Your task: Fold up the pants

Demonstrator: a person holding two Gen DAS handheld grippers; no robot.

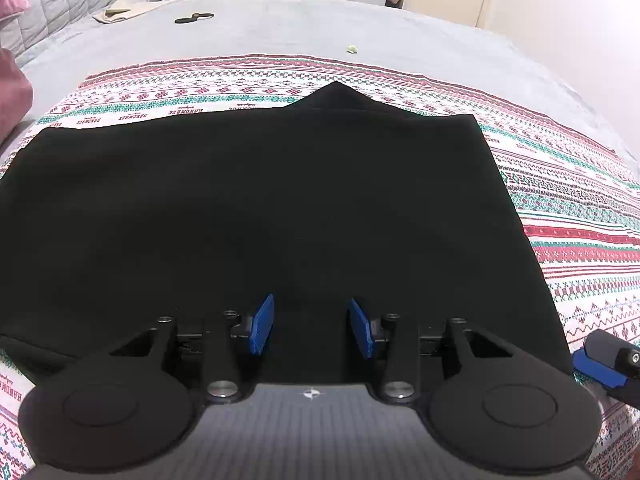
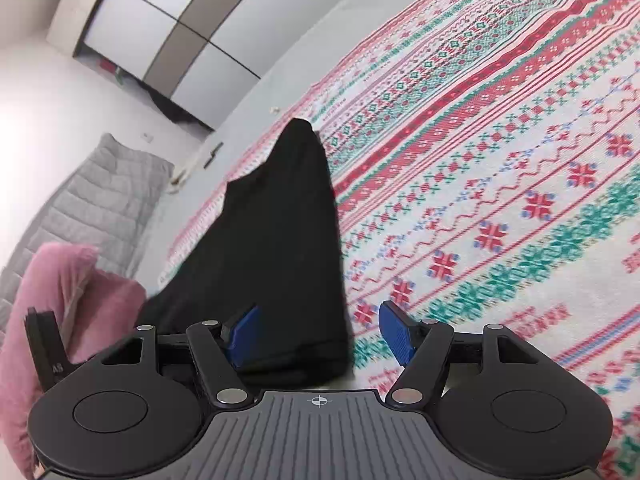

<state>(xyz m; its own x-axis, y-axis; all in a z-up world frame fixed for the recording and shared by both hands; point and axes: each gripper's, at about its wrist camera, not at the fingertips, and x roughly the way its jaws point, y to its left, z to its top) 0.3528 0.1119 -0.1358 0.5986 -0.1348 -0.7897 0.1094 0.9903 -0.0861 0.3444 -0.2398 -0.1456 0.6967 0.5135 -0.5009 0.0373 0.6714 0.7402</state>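
- Black pants lie folded on a patterned bedspread.
- Left claw gapes above them, empty.
- Right claw, at the pants' four o'clock, open, gripping nothing.

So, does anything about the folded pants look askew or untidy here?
One thing: a pointed flap of the black pants juts past the otherwise straight far edge onto the patterned cloth.

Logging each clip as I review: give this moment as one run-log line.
stage: fold laid | black pants flat on patterned blanket | left gripper open above pants | right gripper open at pants' edge, nothing held
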